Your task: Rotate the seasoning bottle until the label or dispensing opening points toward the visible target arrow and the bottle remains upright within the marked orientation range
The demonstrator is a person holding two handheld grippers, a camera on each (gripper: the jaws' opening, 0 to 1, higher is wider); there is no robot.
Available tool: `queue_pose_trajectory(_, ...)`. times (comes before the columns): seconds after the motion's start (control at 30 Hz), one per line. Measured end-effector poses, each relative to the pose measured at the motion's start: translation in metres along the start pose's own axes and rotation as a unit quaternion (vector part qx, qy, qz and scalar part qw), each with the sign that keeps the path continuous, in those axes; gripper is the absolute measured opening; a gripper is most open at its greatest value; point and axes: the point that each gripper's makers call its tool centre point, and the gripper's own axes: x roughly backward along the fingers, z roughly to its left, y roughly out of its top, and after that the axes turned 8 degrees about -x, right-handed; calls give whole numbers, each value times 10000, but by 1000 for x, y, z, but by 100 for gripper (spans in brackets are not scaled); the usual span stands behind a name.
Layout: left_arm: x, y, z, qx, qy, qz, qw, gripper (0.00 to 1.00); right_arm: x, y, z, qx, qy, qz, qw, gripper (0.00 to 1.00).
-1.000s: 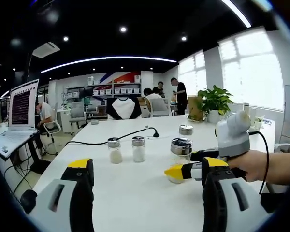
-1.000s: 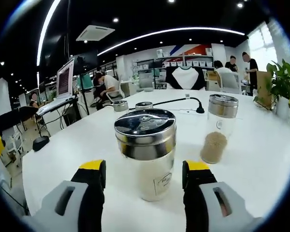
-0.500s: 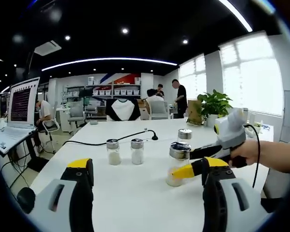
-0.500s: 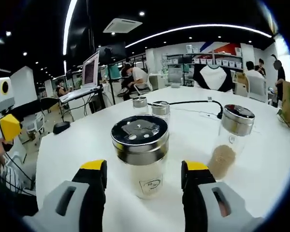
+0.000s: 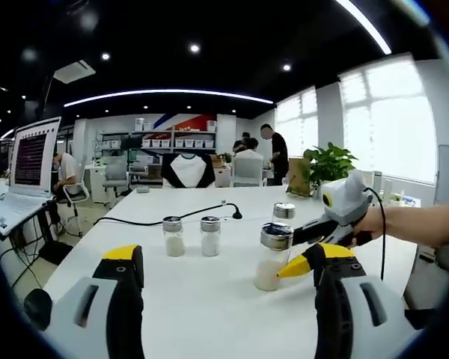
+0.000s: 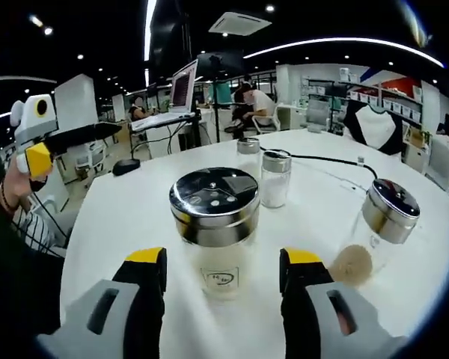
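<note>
My right gripper [image 6: 221, 280] stands open, its fingers flanking the clear glass seasoning bottle with a steel shaker lid [image 6: 215, 224], upright on the white desk [image 6: 135, 224]. Smooth, rigid, probably slippery glass: I'd grip the body below the lid. My left gripper [image 5: 224, 288] hangs open, well apart from the bottle.

**Open desk in front, jars crowd the middle**

We find bare desk [image 5: 209, 299] ahead of the left gripper [image 5: 221, 280]. Two small shakers [image 5: 191, 235] and a black cable [image 5: 172, 217] stand mid-desk. Beside the seasoning bottle [image 6: 215, 228], a tilted-looking jar [image 6: 378, 232] narrows the right gripper's [image 6: 221, 273] far side.
</note>
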Motion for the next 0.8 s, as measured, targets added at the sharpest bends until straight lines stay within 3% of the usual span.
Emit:
queue_pose_trajectory(0.2,0,-3,2,20,18,55,10000,100,-4,7,5,-130,267,-110,9995,55)
queue_pose_trajectory(0.27,0,-4,3,40,21,67,10000,100,-6,14,8,-278,376,-300,9985,53)
queue_pose_trajectory(0.43,-1,-6,4,159,24,80,9998,100,-9,12,7,-43,369,-177,9992,41)
queue_pose_trajectory(0.5,0,-3,3,264,-8,-46,9996,100,-10,13,6,14,373,-198,9991,40)
queue_pose_trajectory(0.8,-3,-5,3,217,-11,20,9998,100,-10,13,4,107,391,-258,9988,39)
